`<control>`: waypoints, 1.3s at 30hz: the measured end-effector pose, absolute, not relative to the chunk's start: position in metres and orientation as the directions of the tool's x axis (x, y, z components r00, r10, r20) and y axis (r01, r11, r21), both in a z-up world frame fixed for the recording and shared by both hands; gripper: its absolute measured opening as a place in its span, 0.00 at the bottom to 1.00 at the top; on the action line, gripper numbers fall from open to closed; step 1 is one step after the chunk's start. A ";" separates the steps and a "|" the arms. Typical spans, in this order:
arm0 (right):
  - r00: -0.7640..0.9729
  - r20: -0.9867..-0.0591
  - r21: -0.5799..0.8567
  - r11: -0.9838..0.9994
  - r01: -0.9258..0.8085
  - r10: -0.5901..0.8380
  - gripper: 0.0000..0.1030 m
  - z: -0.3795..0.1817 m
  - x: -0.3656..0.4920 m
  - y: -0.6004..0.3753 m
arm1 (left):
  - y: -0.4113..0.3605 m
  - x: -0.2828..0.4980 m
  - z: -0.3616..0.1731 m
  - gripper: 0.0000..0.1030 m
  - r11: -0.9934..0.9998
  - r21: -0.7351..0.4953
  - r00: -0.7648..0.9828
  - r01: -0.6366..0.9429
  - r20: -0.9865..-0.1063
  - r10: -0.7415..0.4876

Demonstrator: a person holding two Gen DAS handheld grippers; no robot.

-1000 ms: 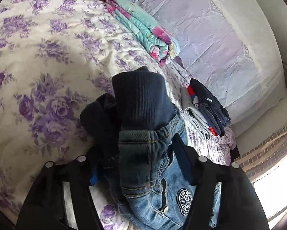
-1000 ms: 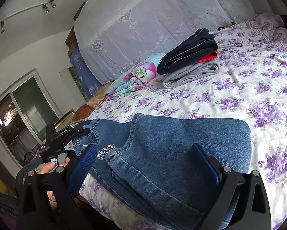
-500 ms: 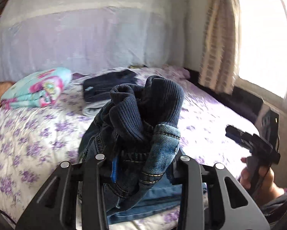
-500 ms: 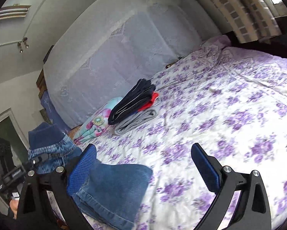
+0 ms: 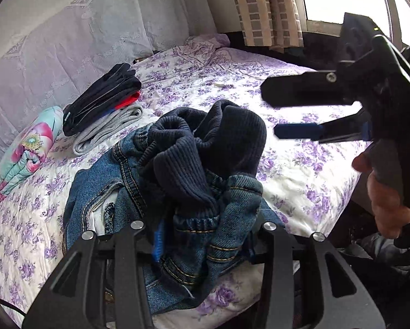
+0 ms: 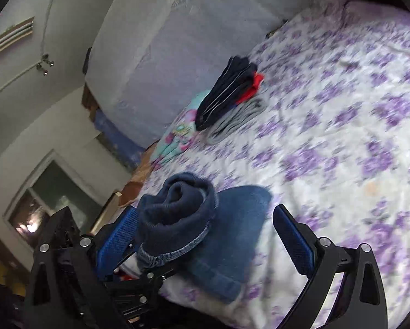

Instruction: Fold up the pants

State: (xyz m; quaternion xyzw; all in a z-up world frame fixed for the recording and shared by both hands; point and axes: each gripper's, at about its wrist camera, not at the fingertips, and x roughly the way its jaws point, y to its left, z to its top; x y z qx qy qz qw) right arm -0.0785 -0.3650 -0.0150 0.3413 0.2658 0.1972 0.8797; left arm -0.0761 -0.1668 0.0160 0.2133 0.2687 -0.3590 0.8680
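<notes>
One pair of kids' jeans (image 5: 139, 192) is the whole job here, denim with a ribbed navy waistband (image 5: 213, 148), lying bunched near the front edge of the bed (image 5: 300, 170). The left tool (image 5: 205, 235) is pinching the gathered waist end, and its jaws have just been opening a bit with the denim between them, pads touching the cloth. The right tool (image 5: 295, 115) hangs just to the right of the jeans, spread wide with nothing in it.

I'd say we're mid-fold: the legs look doubled over already, but the waist end is a crumpled lump standing up off the rest. Next move probably calls for laying that waistband down flat over the folded legs and smoothing it, likely with the free tool helping pin the far edge so it doesn't drag.

Beyond the jeans, a stack of folded clothes (image 5: 103, 104) (dark, red, grey) sits farther back on the bed, with a folded floral blanket (image 5: 26, 153) to its left. The sheet is white with purple flowers. Behind that, a pale lace-covered headboard (image 5: 81, 33), and a curtained window (image 5: 265, 8) off to the right.
</notes>
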 end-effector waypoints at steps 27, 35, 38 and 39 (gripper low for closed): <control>0.795 -0.515 0.568 0.822 0.036 0.321 0.67 -0.016 -0.069 -0.376 | -0.074 -0.007 -0.010 0.95 0.744 -0.221 0.471 0.631 -0.653 -0.593; 0.739 -0.569 0.333 0.923 -0.194 0.361 0.77 0.040 -0.040 -0.282 | -0.089 -0.023 -0.004 0.95 0.676 -0.155 0.439 0.721 -0.652 -0.618; 0.618 -0.711 0.384 0.922 -0.058 0.335 0.77 -0.026 0.004 -0.290 | -0.095 -0.012 -0.032 0.95 0.707 -0.120 0.495 0.697 -0.633 -0.595; 0.640 -0.691 0.391 0.918 -0.062 0.337 0.77 -0.029 0.001 -0.293 | -0.096 -0.016 -0.028 0.95 0.704 -0.115 0.498 0.700 -0.629 -0.597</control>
